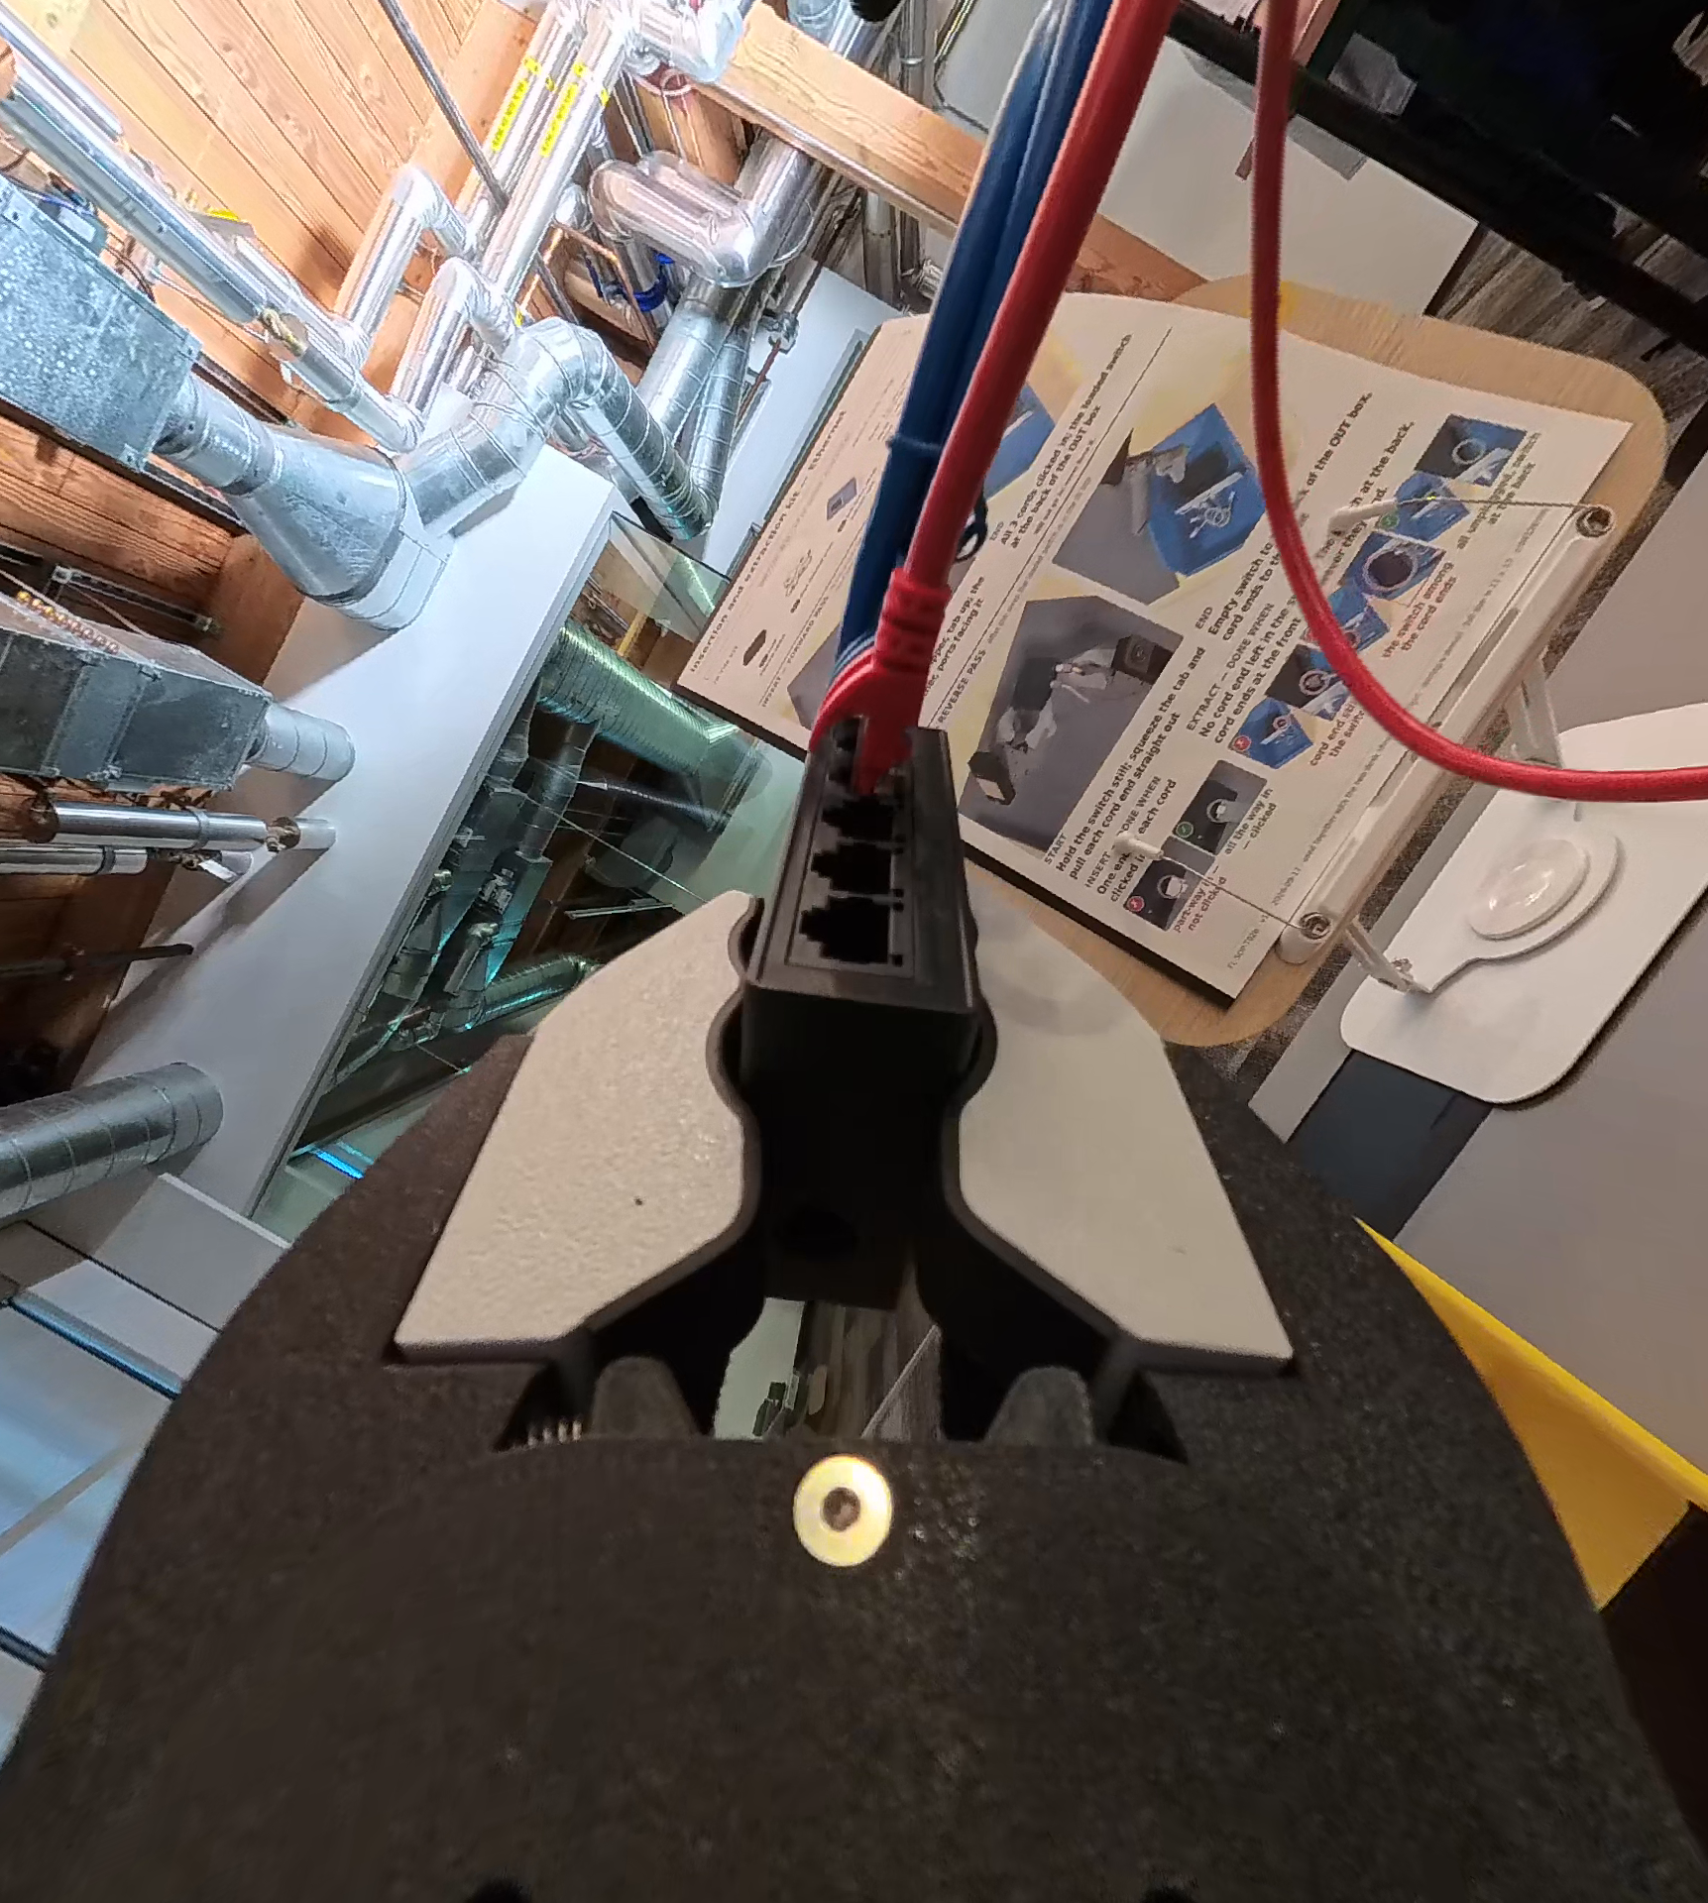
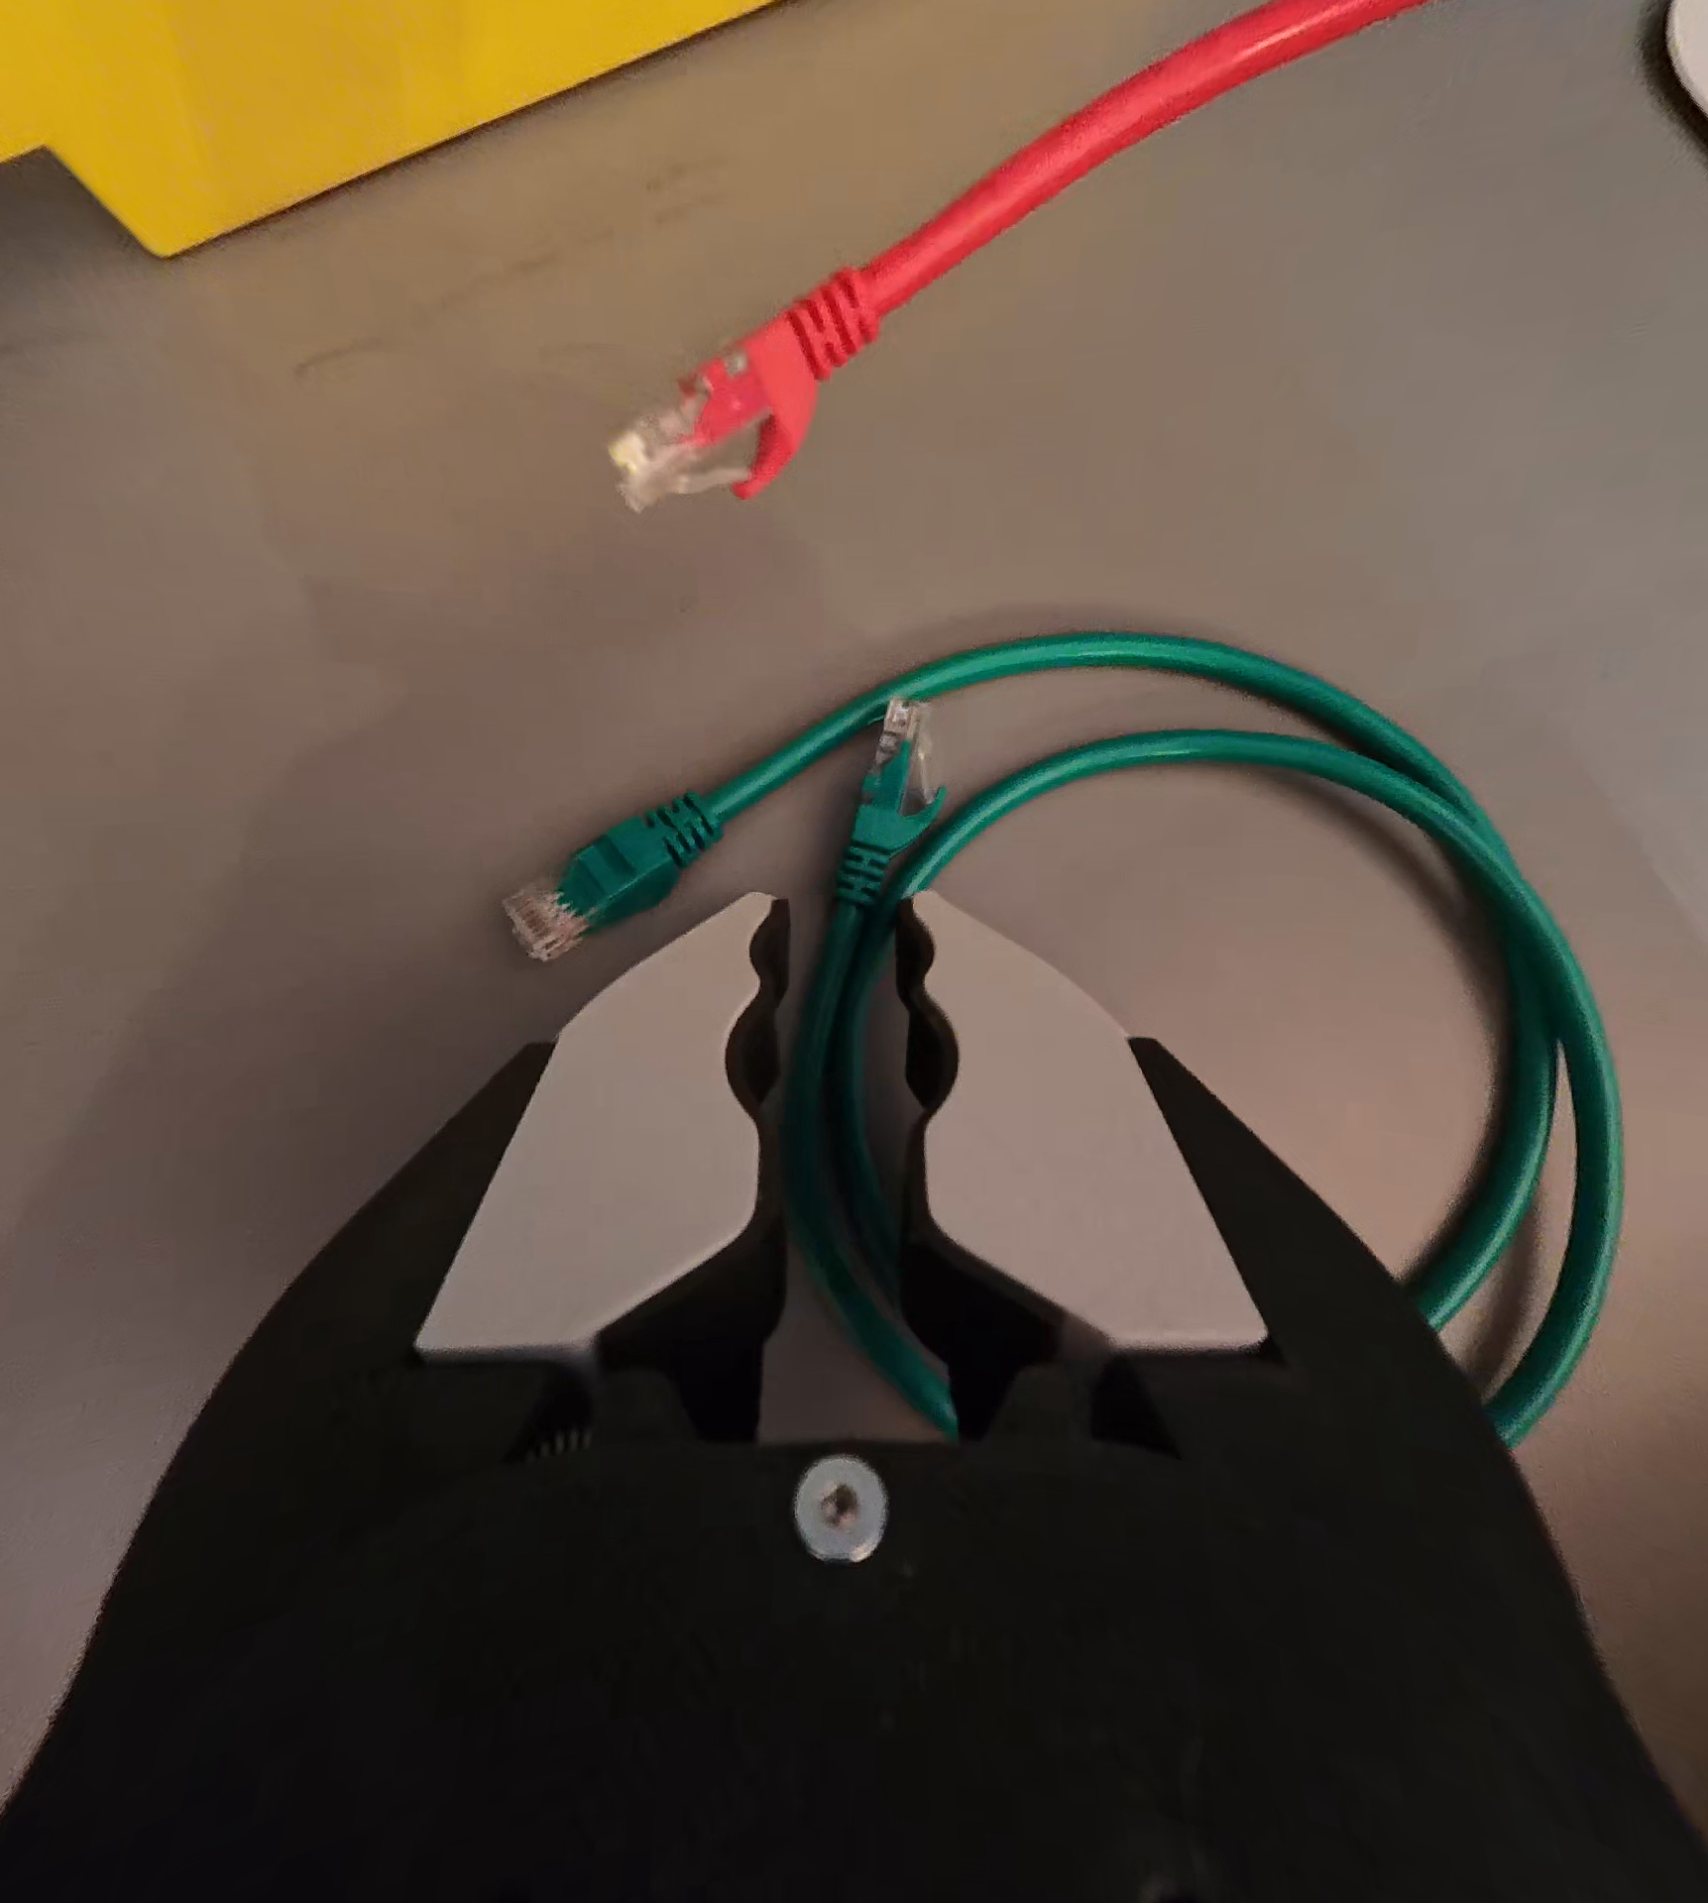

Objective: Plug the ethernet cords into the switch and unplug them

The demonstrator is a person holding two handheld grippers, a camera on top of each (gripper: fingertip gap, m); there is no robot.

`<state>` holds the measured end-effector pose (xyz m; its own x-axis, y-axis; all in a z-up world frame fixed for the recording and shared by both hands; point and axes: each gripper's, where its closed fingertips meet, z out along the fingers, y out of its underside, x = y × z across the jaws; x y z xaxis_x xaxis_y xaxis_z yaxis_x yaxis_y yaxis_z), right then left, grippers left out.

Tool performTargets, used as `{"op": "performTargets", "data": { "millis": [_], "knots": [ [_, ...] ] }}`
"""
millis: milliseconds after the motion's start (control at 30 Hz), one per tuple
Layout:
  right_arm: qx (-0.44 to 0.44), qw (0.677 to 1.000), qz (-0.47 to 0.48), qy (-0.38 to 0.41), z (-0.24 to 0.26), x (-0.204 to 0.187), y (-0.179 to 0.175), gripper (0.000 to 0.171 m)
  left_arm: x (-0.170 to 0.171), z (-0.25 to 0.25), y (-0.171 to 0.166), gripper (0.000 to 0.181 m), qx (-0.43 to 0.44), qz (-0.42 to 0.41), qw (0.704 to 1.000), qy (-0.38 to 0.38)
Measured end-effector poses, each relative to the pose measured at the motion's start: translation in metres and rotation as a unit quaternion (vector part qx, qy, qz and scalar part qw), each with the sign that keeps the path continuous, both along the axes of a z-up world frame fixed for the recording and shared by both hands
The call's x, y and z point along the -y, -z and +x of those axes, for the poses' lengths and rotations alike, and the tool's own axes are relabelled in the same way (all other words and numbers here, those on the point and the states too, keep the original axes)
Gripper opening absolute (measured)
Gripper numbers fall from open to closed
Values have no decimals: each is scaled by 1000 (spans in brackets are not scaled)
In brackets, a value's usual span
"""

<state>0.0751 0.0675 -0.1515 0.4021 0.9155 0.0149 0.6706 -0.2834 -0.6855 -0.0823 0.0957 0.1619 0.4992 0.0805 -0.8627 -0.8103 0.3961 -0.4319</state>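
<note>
The grey counter point(image 2: 211, 721) filled the right wrist view, with a yellow bin point(image 2: 314, 93) at its far left edge. In the left wrist view, tilted up toward ceiling ducts point(image 1: 314, 494), an instruction board point(image 1: 1241, 638) leaned on a white stand point(image 1: 1509, 927) behind the work. The left gripper point(image 1: 855, 989) was closed firmly on the black switch point(image 1: 860, 927), holding it by its two sides with the row of ports facing the camera. A red cord point(image 1: 916, 618) was plugged into the far end of that row, and a blue cord point(image 1: 942, 360) ran in just behind it, though its plug was hidden and its port could not be told; the three nearer ports looked empty. The right gripper point(image 2: 839, 911) hung low over the counter, partly open, its fingers point(image 2: 664, 1081) straddling two strands of the coiled green cord point(image 2: 1447, 824) without clearly pinching them. Both green plugs lay just beyond its tips, one pointing left, one pointing away. Farther off lay the loose plug of the red cord point(image 2: 757, 391), apart from the green one.
</note>
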Motion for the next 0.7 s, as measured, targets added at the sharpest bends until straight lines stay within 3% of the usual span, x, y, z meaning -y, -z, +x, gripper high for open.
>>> {"op": "performTargets", "data": {
  "millis": [400, 567, 700],
  "knots": [
    [84, 994, 74, -2, -1, -2, 1, 11, 0, 2, 1, 31, 0, -2, 1000, 2],
    [128, 972, 198, 17, 14, -8, -24, 6, 2, 0, -1, 31, 3, 1, 1000, 3],
    [161, 928, 332, 52, 33, -18, -58, 6, 3, -2, -3, 31, 7, 2, 1000, 2]
  ]
}}
